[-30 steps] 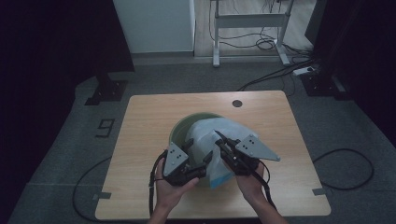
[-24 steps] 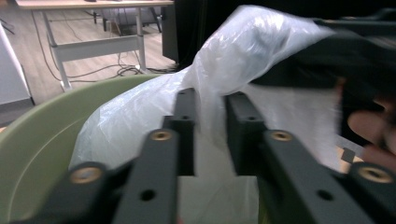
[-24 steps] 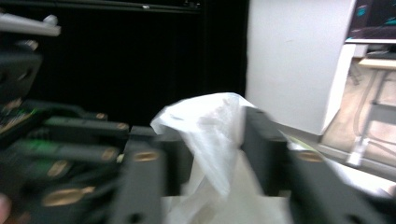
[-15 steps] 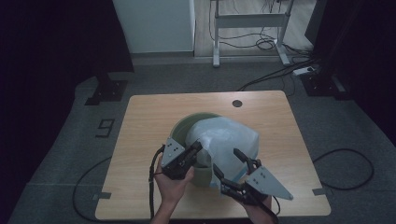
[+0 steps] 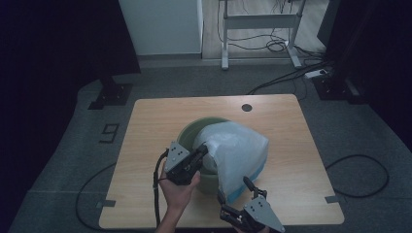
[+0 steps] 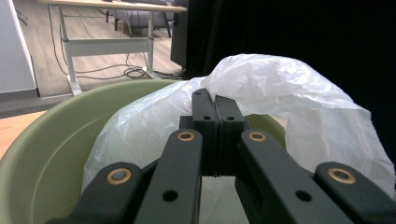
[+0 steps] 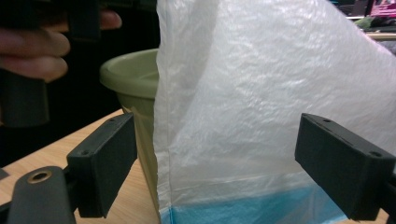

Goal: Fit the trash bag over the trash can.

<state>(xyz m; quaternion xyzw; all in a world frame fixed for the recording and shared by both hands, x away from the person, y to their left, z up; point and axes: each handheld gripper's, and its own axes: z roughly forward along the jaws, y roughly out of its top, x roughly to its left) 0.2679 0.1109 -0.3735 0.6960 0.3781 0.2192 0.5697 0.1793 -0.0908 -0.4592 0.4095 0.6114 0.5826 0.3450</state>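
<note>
Wooden table (image 5: 291, 145) on grey carpet (image 5: 350, 116).

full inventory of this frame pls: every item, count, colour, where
plastic bag: 1, translucent white with a blue bottom band, draped over the bin's right side, hanging down to the table
bin: 1, pale green, round, mid-table
table: 1, light wood, with a dark round cap near its far edge
desk frame: 1, white metal, on the floor beyond the table
cables: several, black, on the grey floor around the table
left gripper: 1, black, jaws shut on the plastic bag at the bin's rim
right gripper: 1, black, jaws just opening, open either side of the bag's lower edge, pads not touching it
hand: holds the left gripper, bottom of the high view
</note>
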